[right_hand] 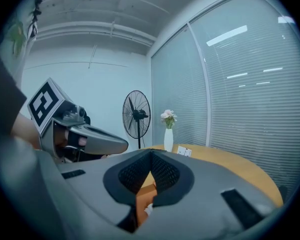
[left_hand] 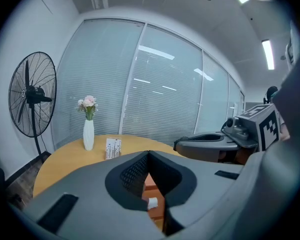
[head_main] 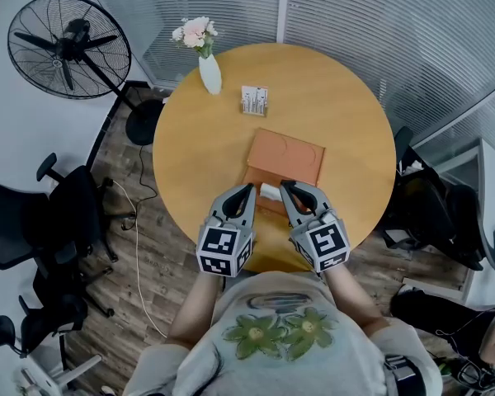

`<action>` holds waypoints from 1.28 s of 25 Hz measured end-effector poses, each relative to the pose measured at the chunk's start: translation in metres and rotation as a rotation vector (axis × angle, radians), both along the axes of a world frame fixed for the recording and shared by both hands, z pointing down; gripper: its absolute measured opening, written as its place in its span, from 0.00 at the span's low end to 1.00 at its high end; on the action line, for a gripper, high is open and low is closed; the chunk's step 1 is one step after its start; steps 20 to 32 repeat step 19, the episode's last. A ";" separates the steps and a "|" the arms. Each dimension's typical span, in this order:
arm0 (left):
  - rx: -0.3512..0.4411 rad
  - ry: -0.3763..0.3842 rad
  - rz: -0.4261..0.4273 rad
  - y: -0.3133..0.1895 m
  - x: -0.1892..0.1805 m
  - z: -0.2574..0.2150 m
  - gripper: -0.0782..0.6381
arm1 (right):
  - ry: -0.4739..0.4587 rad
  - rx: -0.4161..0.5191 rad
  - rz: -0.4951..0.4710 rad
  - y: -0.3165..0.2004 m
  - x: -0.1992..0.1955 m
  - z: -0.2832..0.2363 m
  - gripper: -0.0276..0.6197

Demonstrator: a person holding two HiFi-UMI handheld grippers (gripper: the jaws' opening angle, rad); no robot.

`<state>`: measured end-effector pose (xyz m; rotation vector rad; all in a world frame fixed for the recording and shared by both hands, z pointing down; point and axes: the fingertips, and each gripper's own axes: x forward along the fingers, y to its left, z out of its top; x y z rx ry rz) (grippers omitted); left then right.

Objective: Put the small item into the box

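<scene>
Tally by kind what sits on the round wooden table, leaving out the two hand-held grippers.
White vase with flowers: 1
Small white card holder: 1
Orange box: 1
Small white item: 1
Total: 4

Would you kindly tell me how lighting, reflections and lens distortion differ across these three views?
Head view: evenly lit and sharp across the round orange-brown wooden table. Left gripper view: fisheye with black corners, ceiling lights mirrored on the blind-covered glass wall. Right gripper view: same fisheye, bluish cast.
</scene>
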<state>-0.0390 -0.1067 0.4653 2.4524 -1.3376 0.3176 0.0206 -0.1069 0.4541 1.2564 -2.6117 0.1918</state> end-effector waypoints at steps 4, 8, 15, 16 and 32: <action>0.003 -0.001 0.002 0.003 0.001 -0.002 0.11 | 0.002 -0.001 0.006 0.003 0.002 0.000 0.05; 0.005 -0.003 0.000 0.005 0.000 -0.004 0.11 | 0.009 0.000 0.005 0.007 0.000 -0.001 0.05; 0.007 -0.003 -0.001 0.010 -0.003 -0.007 0.11 | 0.008 0.006 -0.006 0.011 -0.004 -0.003 0.05; 0.008 -0.003 -0.001 0.010 -0.003 -0.006 0.11 | 0.008 0.007 -0.008 0.012 -0.004 -0.003 0.05; 0.007 -0.004 -0.001 0.012 -0.004 -0.006 0.11 | 0.009 0.010 -0.012 0.014 -0.006 -0.003 0.05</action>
